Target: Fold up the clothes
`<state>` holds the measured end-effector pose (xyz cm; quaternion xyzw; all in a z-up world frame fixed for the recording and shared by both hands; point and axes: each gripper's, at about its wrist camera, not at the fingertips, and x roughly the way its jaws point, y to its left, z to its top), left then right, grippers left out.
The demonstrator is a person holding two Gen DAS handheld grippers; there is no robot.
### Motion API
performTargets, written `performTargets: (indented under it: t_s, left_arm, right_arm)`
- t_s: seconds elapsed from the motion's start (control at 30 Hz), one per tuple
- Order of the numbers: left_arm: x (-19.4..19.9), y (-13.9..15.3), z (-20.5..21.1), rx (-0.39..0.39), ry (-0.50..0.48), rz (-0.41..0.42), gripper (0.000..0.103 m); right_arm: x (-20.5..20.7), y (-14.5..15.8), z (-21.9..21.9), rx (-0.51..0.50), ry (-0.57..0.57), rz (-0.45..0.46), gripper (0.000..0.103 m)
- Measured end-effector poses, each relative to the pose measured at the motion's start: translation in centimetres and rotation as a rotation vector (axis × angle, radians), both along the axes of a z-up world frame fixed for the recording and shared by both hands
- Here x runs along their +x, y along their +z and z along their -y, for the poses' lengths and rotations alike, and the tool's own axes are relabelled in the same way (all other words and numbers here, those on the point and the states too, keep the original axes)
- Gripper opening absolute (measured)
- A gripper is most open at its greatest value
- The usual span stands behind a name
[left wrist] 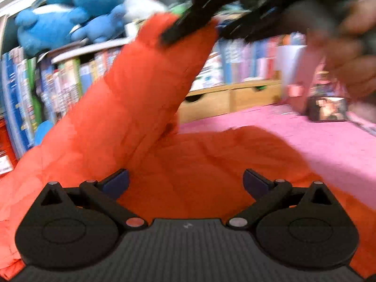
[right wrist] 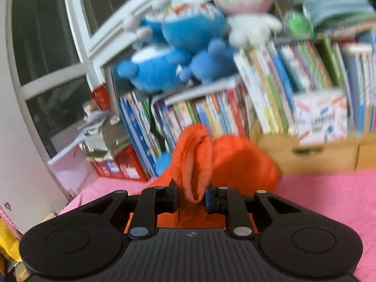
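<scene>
Left tongs (left wrist: 185, 183): my jaws stand wide apart, nothing between them, held just above the orange garment (left wrist: 199, 164). Right tongs (right wrist: 190, 198): my jaws are clenched on a bunched fold of the same garment (right wrist: 211, 159), cloth pinched between the blue pads (right wrist: 208, 199).

Garment position: main body lies spread on the pink cover (left wrist: 317, 145), directly under and ahead of my left tongs. One long part, sleeve-like, rises from lower left to the upper middle of the left view, where my right tongs (left wrist: 188, 27) grip its end; my right hand (left wrist: 350, 47) shows blurred at upper right. From the right view, the pinched end loops up over the jaws and hangs back toward the cover (right wrist: 329, 192).

Surroundings: a bookshelf (right wrist: 270, 94) packed with thin colourful books behind the cover; blue plush toys (right wrist: 178, 54) and a pink-and-white plush rabbit (right wrist: 244, 4) on top; wooden drawers (left wrist: 223, 98) at its base; a red crate (right wrist: 122, 164) at left.

Writing: spines and a white box with coloured print (right wrist: 320, 115) carry text, but motion blur makes all of it unreadable. No brand legible.
</scene>
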<state>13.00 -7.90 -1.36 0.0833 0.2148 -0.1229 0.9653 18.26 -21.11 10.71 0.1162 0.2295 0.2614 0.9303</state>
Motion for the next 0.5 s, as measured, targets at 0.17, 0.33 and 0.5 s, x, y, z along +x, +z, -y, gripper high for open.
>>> performTargets:
  t_s: [0.17, 0.33, 0.5]
  left_arm:
    - [-0.6, -1.1, -4.5, 0.024, 0.119, -0.061, 0.103]
    - [-3.6, -0.8, -7.0, 0.012, 0.1, -0.032, 0.103]
    - [-5.5, 0.7, -8.6, -0.042, 0.145, -0.024, 0.103]
  right_arm:
    - [0.0, -2.5, 2.0, -0.082, -0.1, -0.039, 0.022]
    - [0.9, -6.6, 2.2, 0.037, -0.044, -0.117, 0.071]
    - [3.5, -7.5, -2.6, -0.003, -0.04, -0.069, 0.103]
